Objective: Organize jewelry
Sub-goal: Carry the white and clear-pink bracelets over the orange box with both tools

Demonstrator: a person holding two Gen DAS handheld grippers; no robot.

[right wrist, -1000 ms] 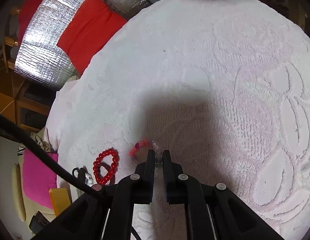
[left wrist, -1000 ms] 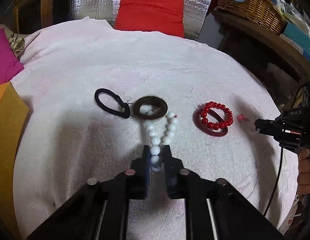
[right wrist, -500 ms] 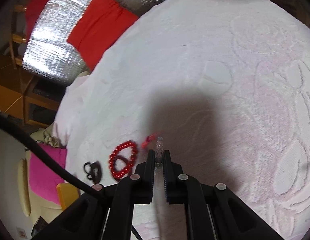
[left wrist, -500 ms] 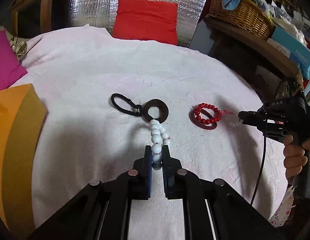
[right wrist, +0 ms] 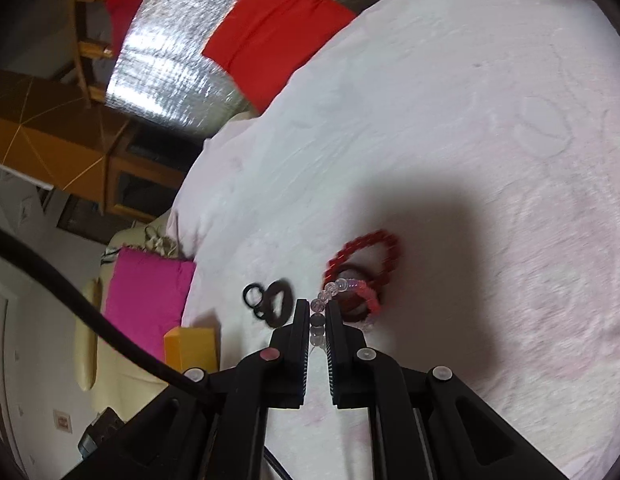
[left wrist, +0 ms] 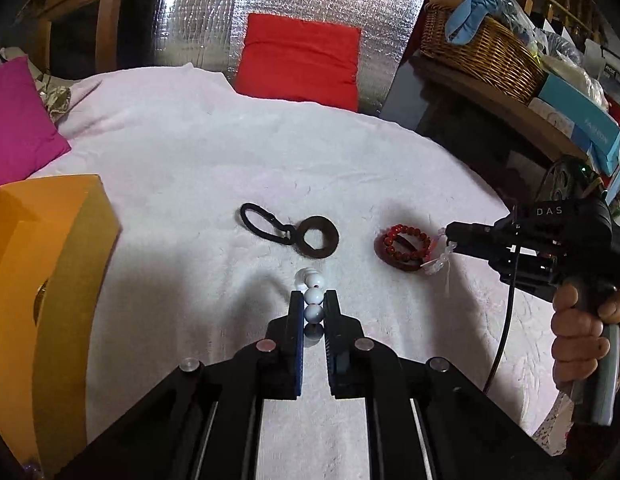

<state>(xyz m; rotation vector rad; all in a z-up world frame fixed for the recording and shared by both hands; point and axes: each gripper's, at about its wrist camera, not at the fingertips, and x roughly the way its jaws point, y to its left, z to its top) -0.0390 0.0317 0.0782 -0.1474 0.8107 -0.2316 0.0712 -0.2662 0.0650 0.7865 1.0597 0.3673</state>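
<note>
My left gripper (left wrist: 313, 300) is shut on a white bead bracelet (left wrist: 312, 295) and holds it above the white cloth (left wrist: 190, 160). My right gripper (right wrist: 318, 307) is shut on a clear and pink bead bracelet (right wrist: 337, 289); it also shows in the left wrist view (left wrist: 439, 258), hanging from the right gripper (left wrist: 449, 236). A red bead bracelet (left wrist: 405, 245) lies on a dark ring on the cloth, just left of the right gripper. A dark ring with a black clip (left wrist: 294, 232) lies ahead of the left gripper.
An orange box (left wrist: 42, 280) stands at the left of the cloth. A pink cushion (left wrist: 14, 128) lies at the far left. A red cushion (left wrist: 302, 64) leans on a silver foil panel behind. A wicker basket (left wrist: 477, 48) sits on a shelf at the right.
My left gripper has lifted the white bracelet off the dark ring and pulled back. My right gripper has lifted the clear and pink bracelet and moved closer to the red bracelet.
</note>
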